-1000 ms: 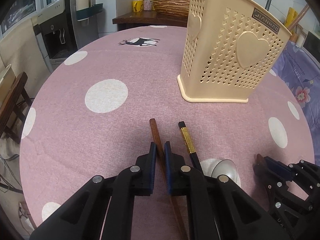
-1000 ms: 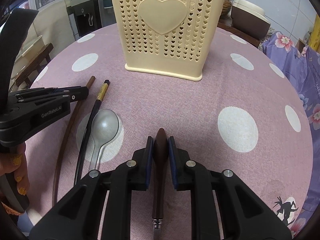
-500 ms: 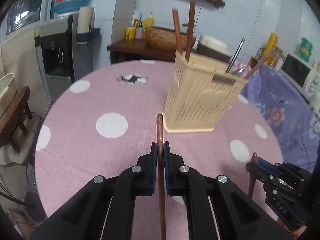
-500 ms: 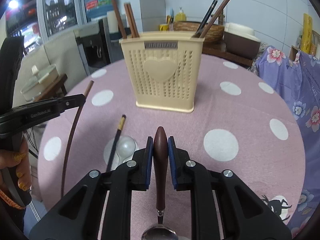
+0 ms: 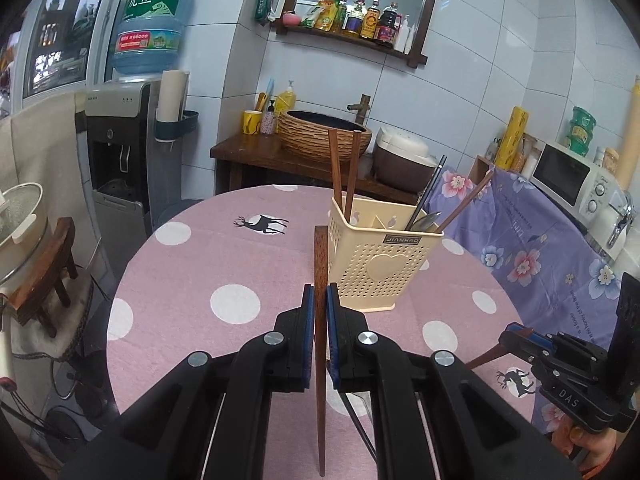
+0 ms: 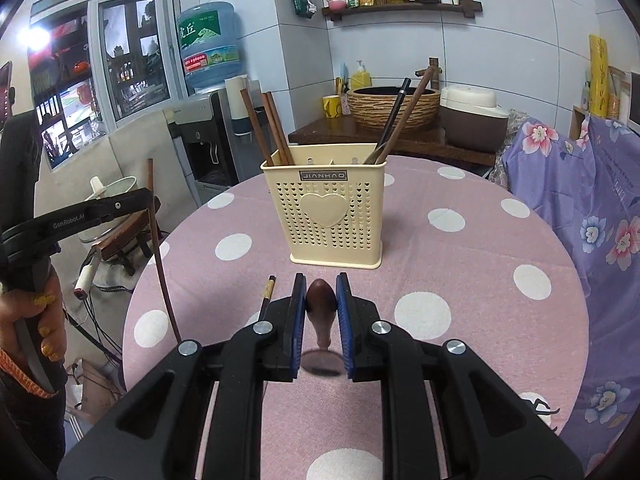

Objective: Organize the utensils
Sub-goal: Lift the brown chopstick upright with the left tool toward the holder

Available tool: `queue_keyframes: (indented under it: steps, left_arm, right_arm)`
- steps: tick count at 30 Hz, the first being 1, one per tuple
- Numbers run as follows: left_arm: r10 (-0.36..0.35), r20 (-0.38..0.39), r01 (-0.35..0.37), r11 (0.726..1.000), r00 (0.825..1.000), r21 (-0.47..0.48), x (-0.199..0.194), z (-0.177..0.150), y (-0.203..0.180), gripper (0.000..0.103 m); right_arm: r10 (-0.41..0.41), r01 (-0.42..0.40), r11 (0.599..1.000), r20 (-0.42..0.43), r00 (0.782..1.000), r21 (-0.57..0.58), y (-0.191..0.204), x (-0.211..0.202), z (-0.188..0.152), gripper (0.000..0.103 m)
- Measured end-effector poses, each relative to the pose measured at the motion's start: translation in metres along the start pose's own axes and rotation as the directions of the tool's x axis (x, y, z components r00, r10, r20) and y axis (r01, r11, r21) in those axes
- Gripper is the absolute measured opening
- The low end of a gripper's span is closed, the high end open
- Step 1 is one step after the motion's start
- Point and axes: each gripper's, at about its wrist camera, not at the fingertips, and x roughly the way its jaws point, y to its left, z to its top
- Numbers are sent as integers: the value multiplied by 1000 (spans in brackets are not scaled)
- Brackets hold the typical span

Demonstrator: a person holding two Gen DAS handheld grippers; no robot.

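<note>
1. Left wrist view alone shows the left gripper (image 5: 320, 312) clenching one brown chopstick (image 5: 320, 264) before the cream basket (image 5: 372, 264).
2. Right wrist view shows the right gripper (image 6: 321, 300) grasping one wooden-handled spoon (image 6: 320, 304); one black chopstick (image 6: 267, 294) lies before that basket.

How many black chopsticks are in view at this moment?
2. One black chopstick stands in the right side of the cream holder; the other lies on the table. Others could be hidden inside the holder.
</note>
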Motion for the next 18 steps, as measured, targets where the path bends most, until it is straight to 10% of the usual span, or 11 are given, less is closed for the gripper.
queue_keyframes:
  steps: [18]
  left_arm:
    - [-9,33,8,999,999,31,-12,9,-6,1]
  right_arm:
    - [-4,4,1000,-1,1000,-23,5,3,4,16]
